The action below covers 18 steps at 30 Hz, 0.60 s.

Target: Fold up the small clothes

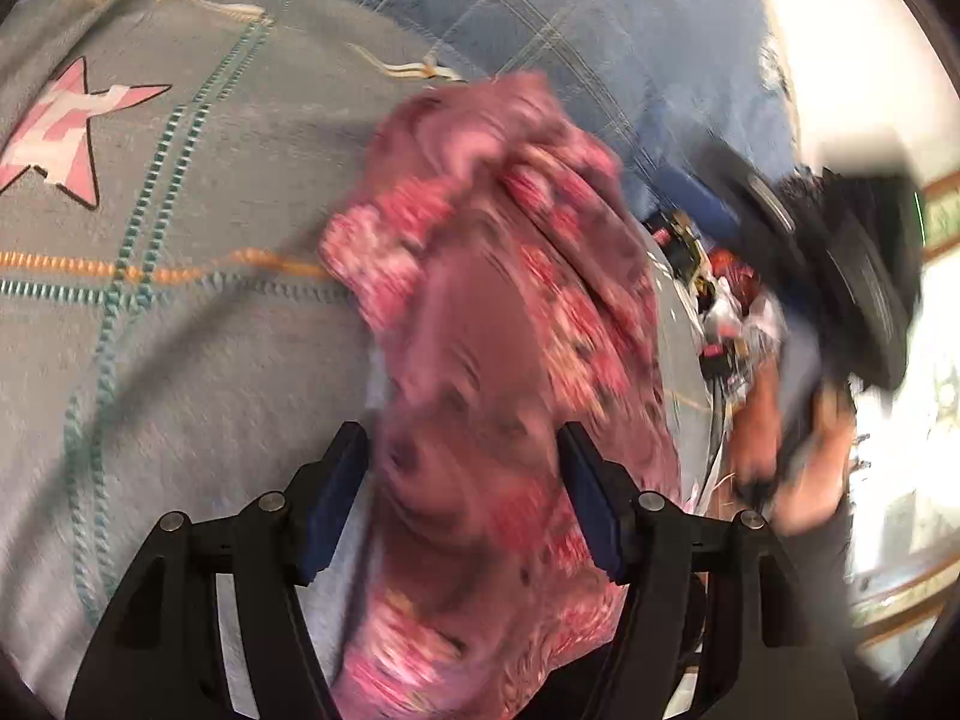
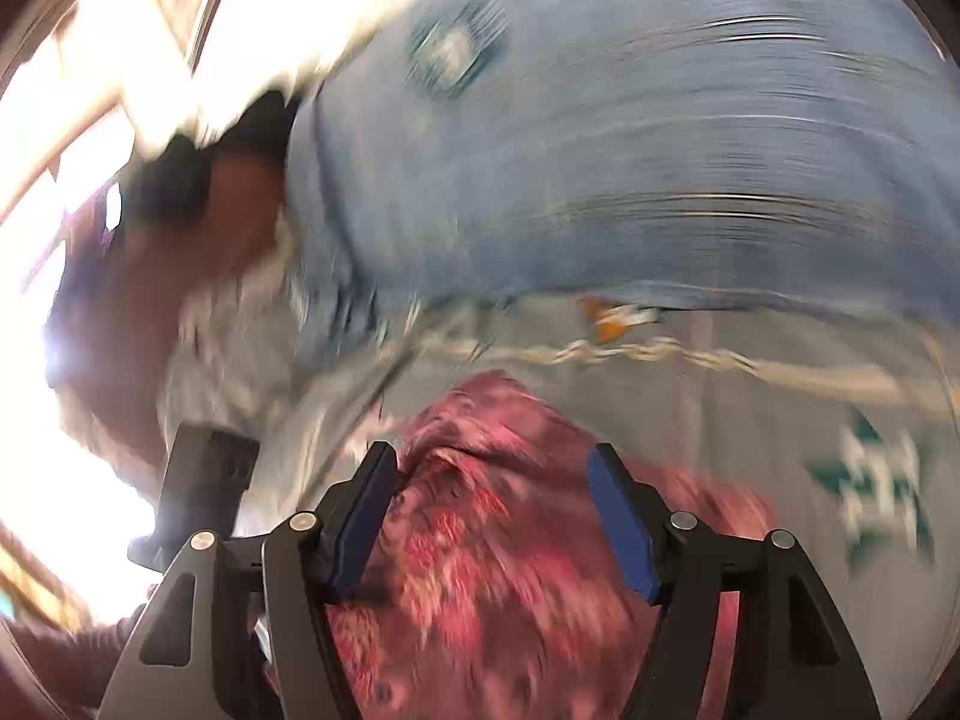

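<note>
Left tool (image 1: pixel 465 468), right tool (image 2: pixel 495 495) spread wide; pink garment (image 1: pixel 498 312) between fingers.

The crumpled garment (image 1: pixel 498 312) lay on my quilted blanket (image 1: pixel 180 300), bunched between the spread fingers of my left gripper (image 1: pixel 465 501) and running ahead of them. It also sat between the parted fingers of my right gripper (image 2: pixel 495 510). A checked bedsheet (image 1: pixel 540 18) lay beyond the blanket, and my other gripper (image 1: pixel 840 264) hung to the garment's right.
</note>
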Motion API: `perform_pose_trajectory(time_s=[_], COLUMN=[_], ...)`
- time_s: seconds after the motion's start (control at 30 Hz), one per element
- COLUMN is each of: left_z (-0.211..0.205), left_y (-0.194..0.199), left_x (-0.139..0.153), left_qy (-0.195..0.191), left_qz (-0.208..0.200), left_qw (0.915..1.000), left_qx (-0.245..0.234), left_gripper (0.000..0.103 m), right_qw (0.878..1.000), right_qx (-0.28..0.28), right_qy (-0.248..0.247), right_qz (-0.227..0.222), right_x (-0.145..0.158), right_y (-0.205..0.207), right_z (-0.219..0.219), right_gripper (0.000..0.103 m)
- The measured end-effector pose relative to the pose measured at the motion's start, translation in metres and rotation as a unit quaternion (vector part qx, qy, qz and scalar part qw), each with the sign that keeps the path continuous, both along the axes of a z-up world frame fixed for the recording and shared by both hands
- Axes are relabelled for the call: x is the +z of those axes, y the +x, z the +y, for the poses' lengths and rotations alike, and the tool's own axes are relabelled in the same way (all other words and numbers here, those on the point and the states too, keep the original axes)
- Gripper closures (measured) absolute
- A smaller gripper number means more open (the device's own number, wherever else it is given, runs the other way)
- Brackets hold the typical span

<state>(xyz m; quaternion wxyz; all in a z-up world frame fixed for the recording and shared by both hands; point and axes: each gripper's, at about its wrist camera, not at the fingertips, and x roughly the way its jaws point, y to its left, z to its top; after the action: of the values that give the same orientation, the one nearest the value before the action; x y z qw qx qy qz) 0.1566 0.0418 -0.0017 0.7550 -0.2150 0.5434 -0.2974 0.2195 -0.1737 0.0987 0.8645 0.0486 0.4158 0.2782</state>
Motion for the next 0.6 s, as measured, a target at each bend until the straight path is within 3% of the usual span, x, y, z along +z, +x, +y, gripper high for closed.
perform_pose_trajectory(time_s=[0.03, 0.13, 0.2, 0.27, 0.3, 0.37, 0.4, 0.5, 0.57, 0.6], left_z=[-0.006, -0.013, -0.011, -0.006, -0.005, -0.006, -0.007, -0.011, -0.014, -0.014], left_y=[-0.008, -0.021, -0.026, -0.031, -0.033, -0.043, -0.048, -0.063, -0.066, -0.068], left_x=[0.003, 0.005, 0.004, 0.001, 0.001, 0.002, 0.003, 0.003, 0.002, 0.003], left_qy=[0.016, 0.036, 0.030, 0.005, -0.002, -0.006, -0.006, -0.002, 0.004, 0.009], left_qz=[-0.013, -0.030, -0.028, -0.012, -0.008, -0.008, -0.013, -0.025, -0.039, -0.045], left_qw=[0.9997, 0.9988, 0.9991, 0.9999, 1.0000, 0.9999, 0.9998, 0.9995, 0.9988, 0.9983], left_qx=[-0.009, -0.016, -0.013, -0.003, 0.002, 0.009, 0.010, 0.019, 0.029, 0.034], left_gripper=[0.039, 0.054, 0.068, 0.073, 0.075, 0.075, 0.075, 0.075, 0.075, 0.075], right_qw=[0.999, 0.990, 0.980, 0.973, 0.969, 0.964, 0.967, 0.977, 0.972, 0.964], right_qx=[0.014, 0.071, 0.106, 0.131, 0.137, 0.148, 0.139, 0.127, 0.167, 0.204], right_qy=[-0.029, -0.111, -0.163, -0.186, -0.202, -0.223, -0.211, -0.172, -0.164, -0.172], right_qz=[0.005, 0.045, 0.039, 0.029, 0.023, -0.007, -0.019, 0.012, 0.010, 0.014], right_x=[-0.002, -0.017, -0.026, -0.025, -0.023, -0.012, -0.003, 0.006, 0.009, 0.010], right_y=[0.011, 0.033, 0.029, 0.025, 0.022, 0.012, 0.009, 0.015, 0.004, -0.006], right_z=[0.014, 0.058, 0.078, 0.089, 0.095, 0.104, 0.102, 0.096, 0.110, 0.122], right_gripper=[0.035, 0.034, 0.039, 0.094, 0.099, 0.100, 0.100, 0.098, 0.090, 0.082])
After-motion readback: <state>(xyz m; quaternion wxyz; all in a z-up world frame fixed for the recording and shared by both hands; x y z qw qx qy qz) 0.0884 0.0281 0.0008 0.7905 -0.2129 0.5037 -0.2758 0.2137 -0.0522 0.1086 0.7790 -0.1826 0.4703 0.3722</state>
